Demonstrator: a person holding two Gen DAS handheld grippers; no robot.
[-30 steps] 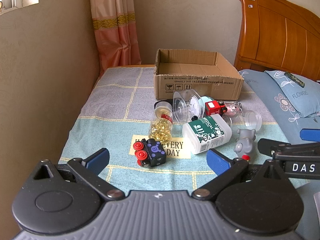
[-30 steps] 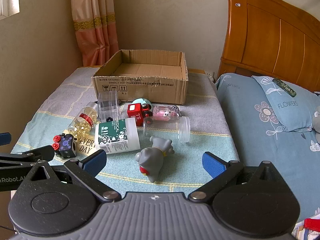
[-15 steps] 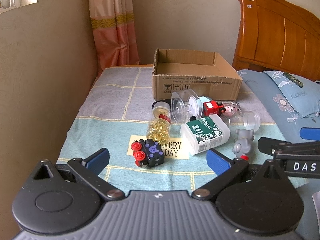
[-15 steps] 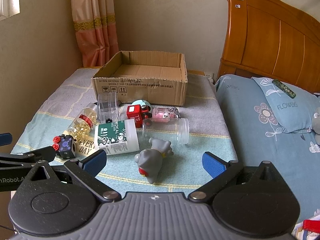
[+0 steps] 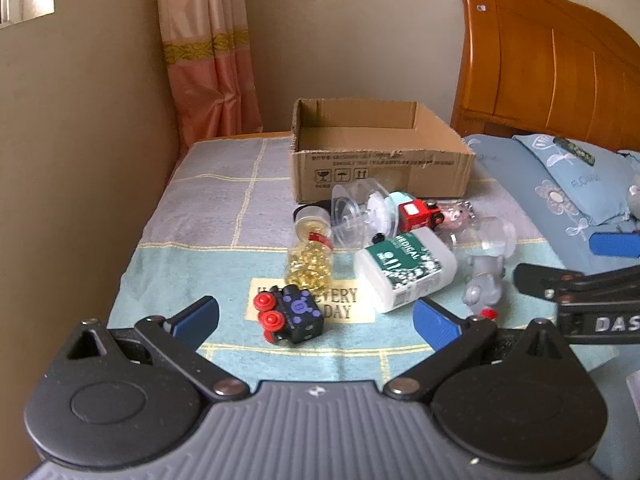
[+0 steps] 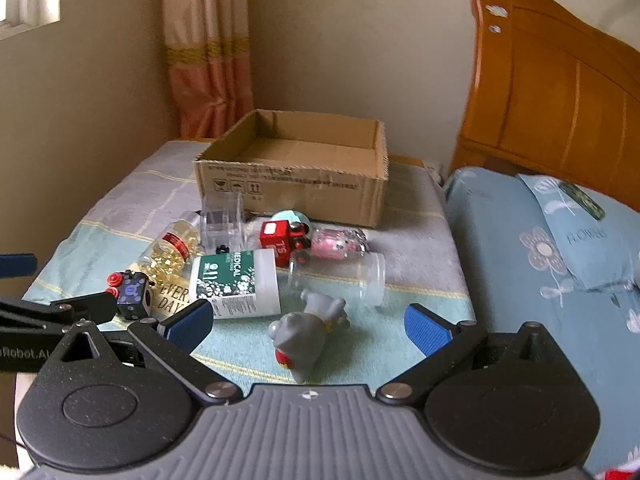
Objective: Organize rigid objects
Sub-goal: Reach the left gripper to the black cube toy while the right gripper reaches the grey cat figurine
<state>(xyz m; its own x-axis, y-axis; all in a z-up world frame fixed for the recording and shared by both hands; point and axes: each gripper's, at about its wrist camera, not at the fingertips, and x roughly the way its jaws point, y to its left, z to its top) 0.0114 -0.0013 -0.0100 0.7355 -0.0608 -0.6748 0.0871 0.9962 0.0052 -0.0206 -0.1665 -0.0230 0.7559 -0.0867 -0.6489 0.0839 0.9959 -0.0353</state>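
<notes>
Both claws gape, jaws apart, holding nothing: left gripper [image 5: 316, 320] frames the black cube toy with red knobs [image 5: 290, 314], right gripper [image 6: 306, 326] the grey elephant figure [image 6: 306, 332]. Centre each toy, then close squarely. One empty cardboard box [image 6: 296, 188] waits at twelve o'clock; one white medical bottle [image 6: 234, 284] lies between.

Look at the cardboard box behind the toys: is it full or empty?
Empty, as far as shown. The cardboard box is open-topped, and its bare brown floor is visible in the right wrist view; every toy and bottle lies outside it.
</notes>
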